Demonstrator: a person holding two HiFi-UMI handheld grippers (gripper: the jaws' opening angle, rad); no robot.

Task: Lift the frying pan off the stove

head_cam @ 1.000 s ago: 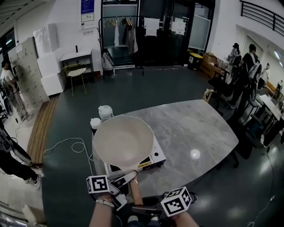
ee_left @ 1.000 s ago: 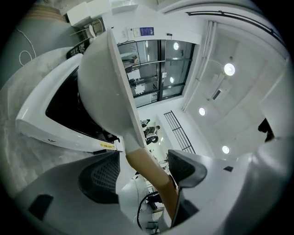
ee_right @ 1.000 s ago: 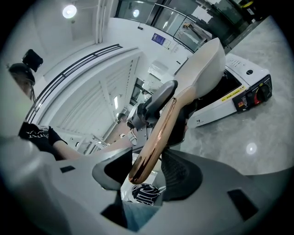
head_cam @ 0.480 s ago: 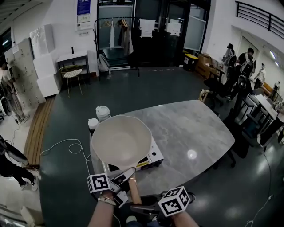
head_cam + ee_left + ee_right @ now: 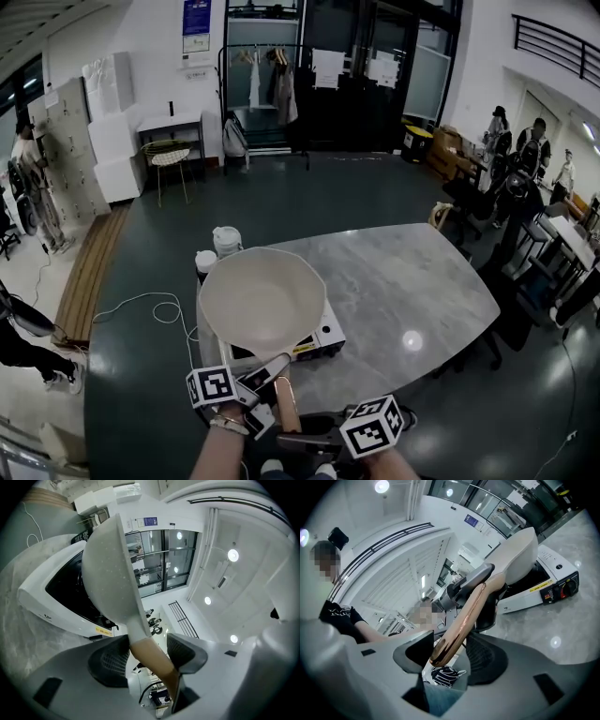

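Head view: a cream frying pan (image 5: 262,300) is held over the white portable stove (image 5: 323,336) at the near-left corner of the marble table (image 5: 412,281). Contact with the burner cannot be told here. Its wooden handle (image 5: 286,398) is pointed toward the person. The left gripper (image 5: 267,375) is set on the handle close to the bowl, and the right gripper (image 5: 300,439) at the handle's far end.

Left gripper view: the jaws are clamped on the handle (image 5: 152,658), which is pinched between the two pads. The frying pan (image 5: 110,578) is seen tilted, underside shown, with the stove (image 5: 56,597) and its black top behind it.

Right gripper view: the jaws are opening. The handle (image 5: 464,616) tip is seen between them, against one pad, with a gap at the other. The frying pan (image 5: 518,557) bowl is seen above the stove (image 5: 543,585).
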